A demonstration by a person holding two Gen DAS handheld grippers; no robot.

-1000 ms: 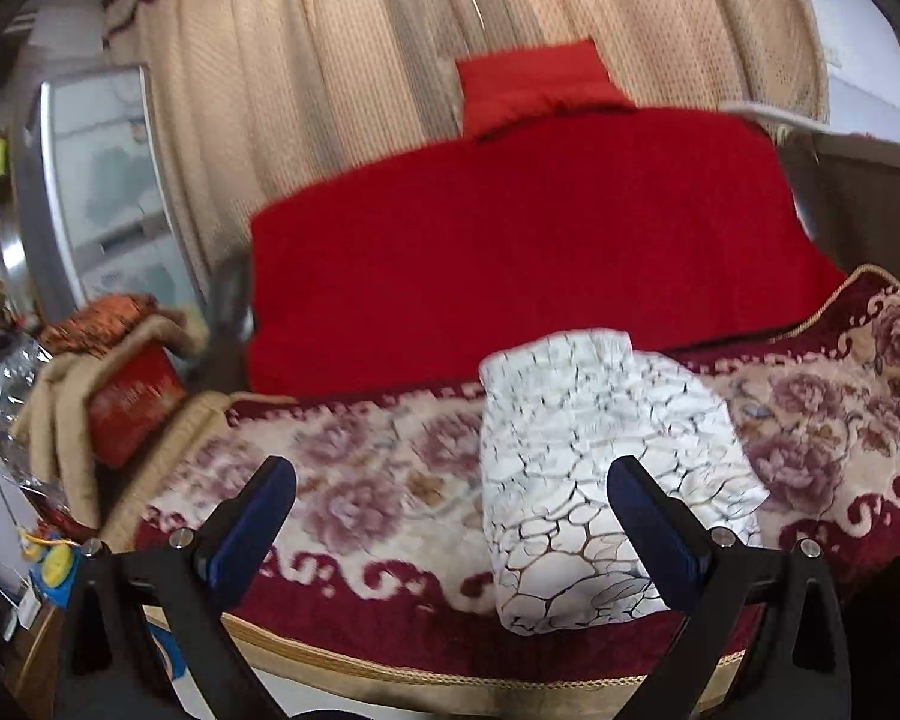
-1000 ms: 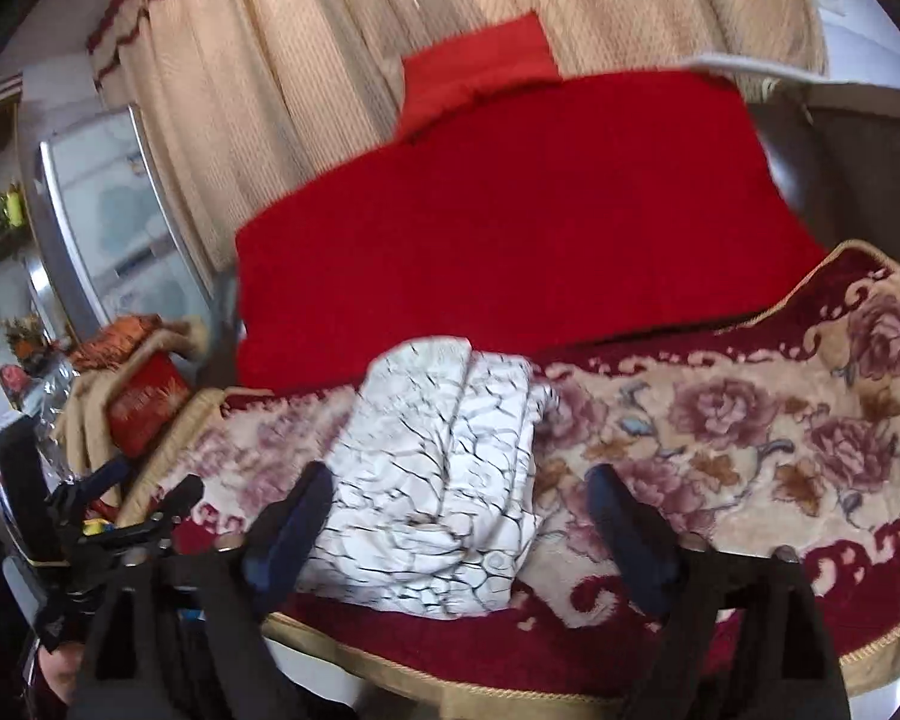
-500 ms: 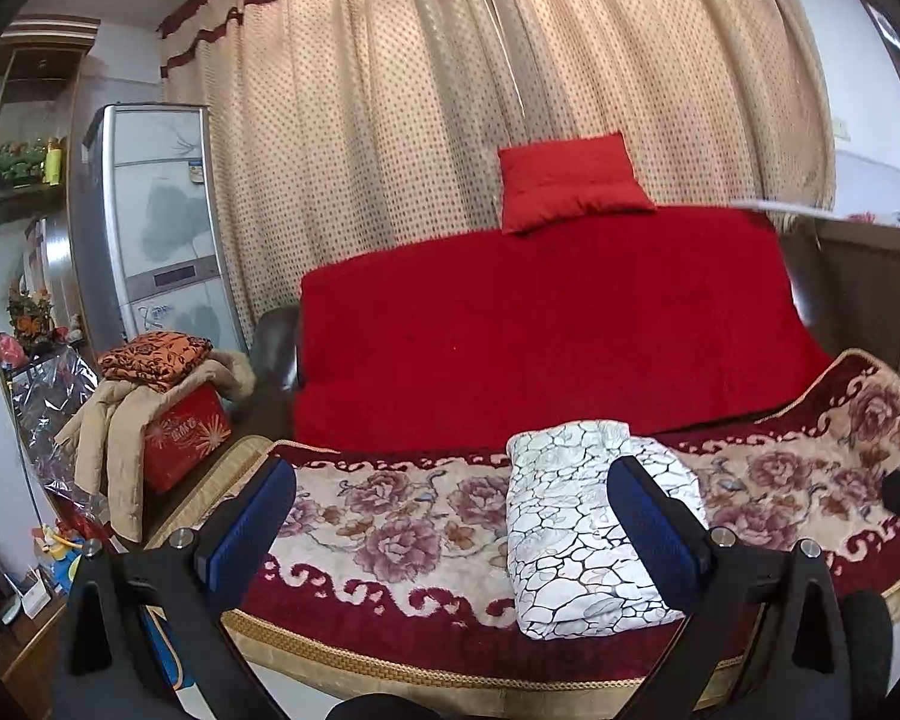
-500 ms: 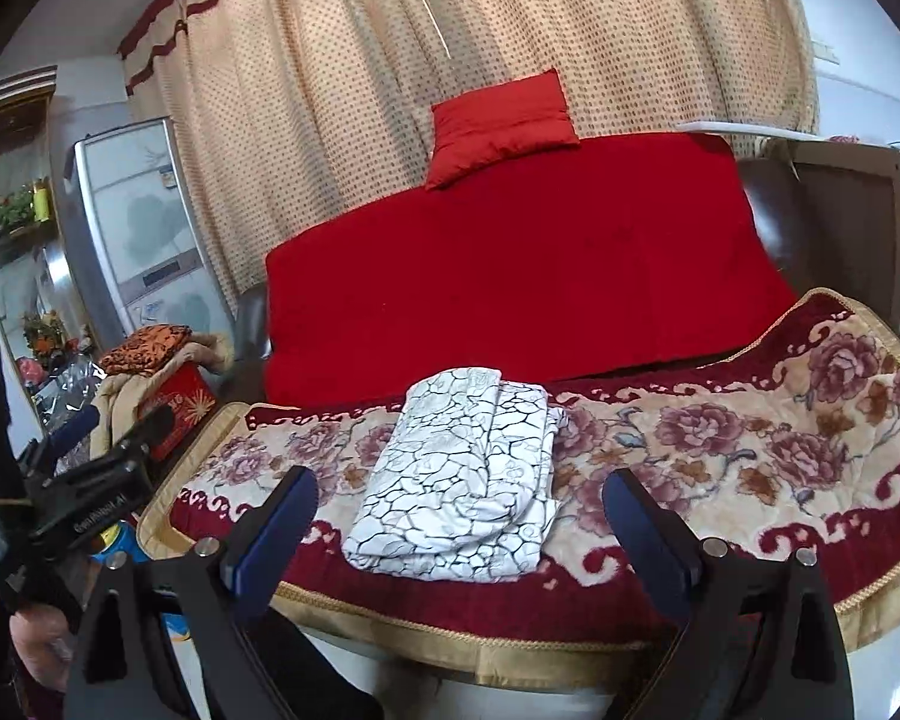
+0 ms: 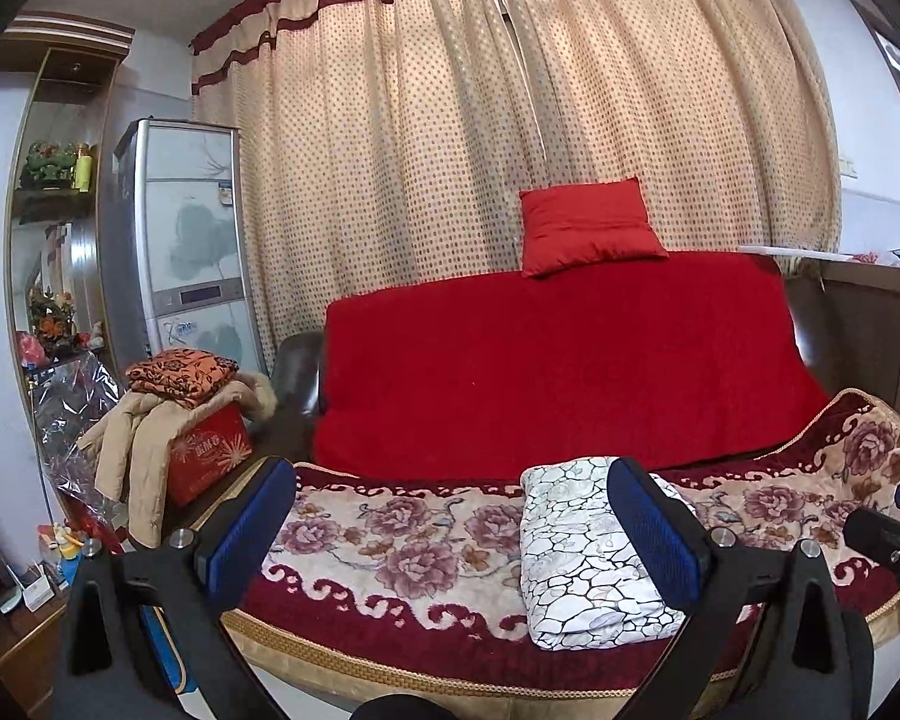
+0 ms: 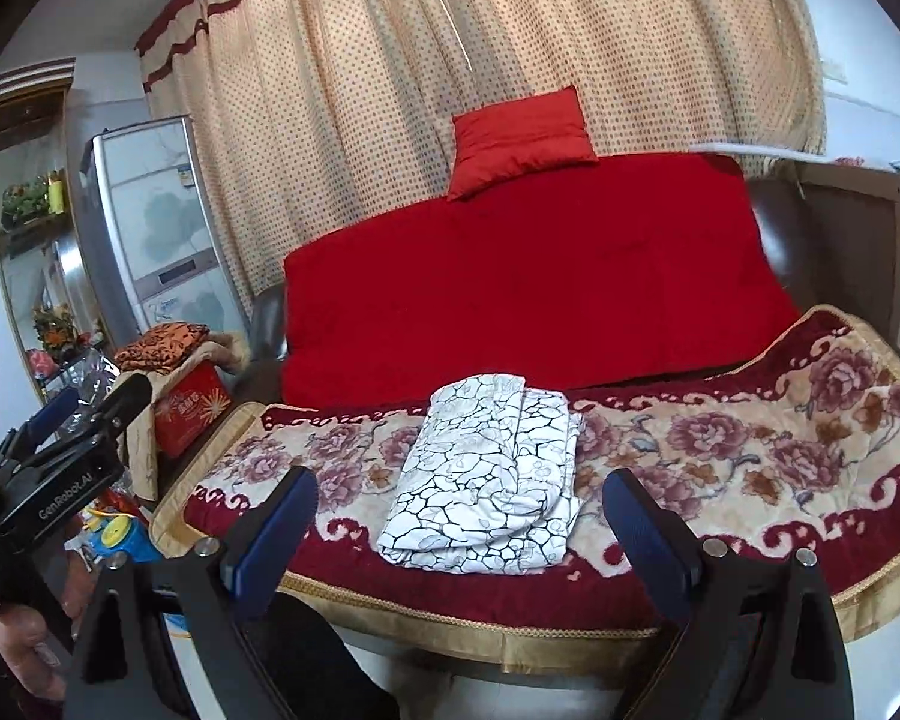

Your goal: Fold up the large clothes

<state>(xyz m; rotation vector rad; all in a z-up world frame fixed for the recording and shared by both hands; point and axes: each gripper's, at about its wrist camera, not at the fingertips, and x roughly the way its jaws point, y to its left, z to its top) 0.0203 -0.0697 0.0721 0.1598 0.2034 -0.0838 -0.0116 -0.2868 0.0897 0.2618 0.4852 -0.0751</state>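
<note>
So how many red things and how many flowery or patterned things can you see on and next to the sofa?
Red: 3 - red pillow, red throw, red box
Patterned: 3 - folded white crackle-print garment, floral blanket, orange-and-black patterned cloth
Total: 6

Red cushion (image 5: 588, 225) atop red-draped sofa (image 5: 558, 372)
</note>
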